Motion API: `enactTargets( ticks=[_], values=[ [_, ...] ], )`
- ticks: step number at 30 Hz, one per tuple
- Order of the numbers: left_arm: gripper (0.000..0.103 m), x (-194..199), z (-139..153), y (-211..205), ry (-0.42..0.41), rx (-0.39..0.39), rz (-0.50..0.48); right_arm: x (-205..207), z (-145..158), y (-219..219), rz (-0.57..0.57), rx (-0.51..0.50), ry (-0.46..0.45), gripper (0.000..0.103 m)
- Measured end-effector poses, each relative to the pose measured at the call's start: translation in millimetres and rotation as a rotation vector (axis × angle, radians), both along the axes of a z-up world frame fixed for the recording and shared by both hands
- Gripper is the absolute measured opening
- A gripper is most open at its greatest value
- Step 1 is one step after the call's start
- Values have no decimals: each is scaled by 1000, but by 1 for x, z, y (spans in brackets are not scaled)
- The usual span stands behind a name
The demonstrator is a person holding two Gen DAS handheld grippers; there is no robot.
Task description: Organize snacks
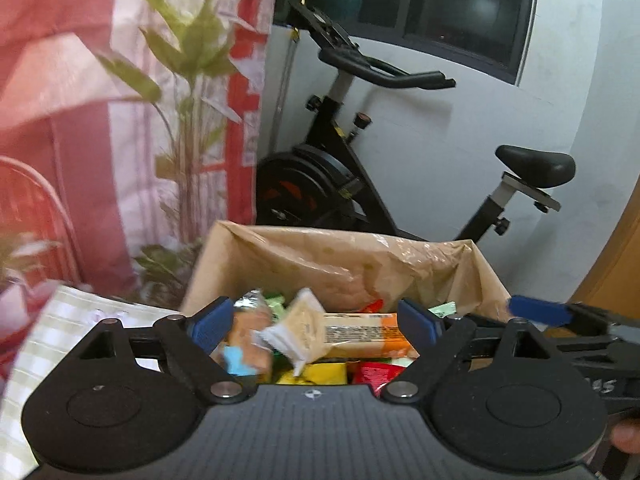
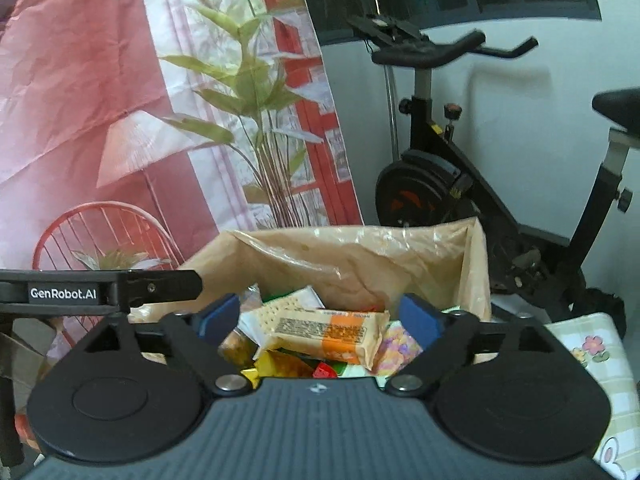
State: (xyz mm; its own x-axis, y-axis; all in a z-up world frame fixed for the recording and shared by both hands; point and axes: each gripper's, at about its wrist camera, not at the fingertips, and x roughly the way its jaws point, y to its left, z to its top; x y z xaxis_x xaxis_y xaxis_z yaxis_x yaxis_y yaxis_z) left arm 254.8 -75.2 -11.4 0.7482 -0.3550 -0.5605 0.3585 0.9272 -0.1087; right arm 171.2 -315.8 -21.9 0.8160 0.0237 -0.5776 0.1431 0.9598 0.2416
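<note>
Both tongs hover over a brown paper bag (image 1: 304,256) that stands open on a worktop covered by a checked cloth (image 1: 60,320), and each pair is spread wide with nothing between its blue pads. The left tongs (image 1: 316,322) look down at the heap of snacks inside the bag; a small white packet (image 1: 298,330) shows tilted and blurred in the gap between the fingers, touching neither pad as far as can be told. Behind it lies an orange-and-cream bar (image 1: 360,334) on top of yellow and red wrappers. The right tongs (image 2: 320,316) point at the same bag (image 2: 360,256), with the same orange-and-cream bar (image 2: 328,334) lying across the top of the pile. An exercise bike (image 2: 460,184) stands behind the bag, beside a printed curtain (image 1: 80,120).
</note>
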Motion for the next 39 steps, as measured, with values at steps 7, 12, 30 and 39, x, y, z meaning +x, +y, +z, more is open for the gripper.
enactTargets(
  ticks=[7,12,30,39],
  values=[
    [96,-53,39,2,-190,150,80,-34,42,18,-37,-41,-55,103],
    [96,-93,60,8,-286,165,115,-71,64,38,-66,-102,-94,103],
    [96,-184,84,26,-381,116,203,-140,92,73,-77,-121,-175,103],
    [96,-192,80,33,-362,107,220,-145,93,78,-71,-113,-168,103]
  ],
)
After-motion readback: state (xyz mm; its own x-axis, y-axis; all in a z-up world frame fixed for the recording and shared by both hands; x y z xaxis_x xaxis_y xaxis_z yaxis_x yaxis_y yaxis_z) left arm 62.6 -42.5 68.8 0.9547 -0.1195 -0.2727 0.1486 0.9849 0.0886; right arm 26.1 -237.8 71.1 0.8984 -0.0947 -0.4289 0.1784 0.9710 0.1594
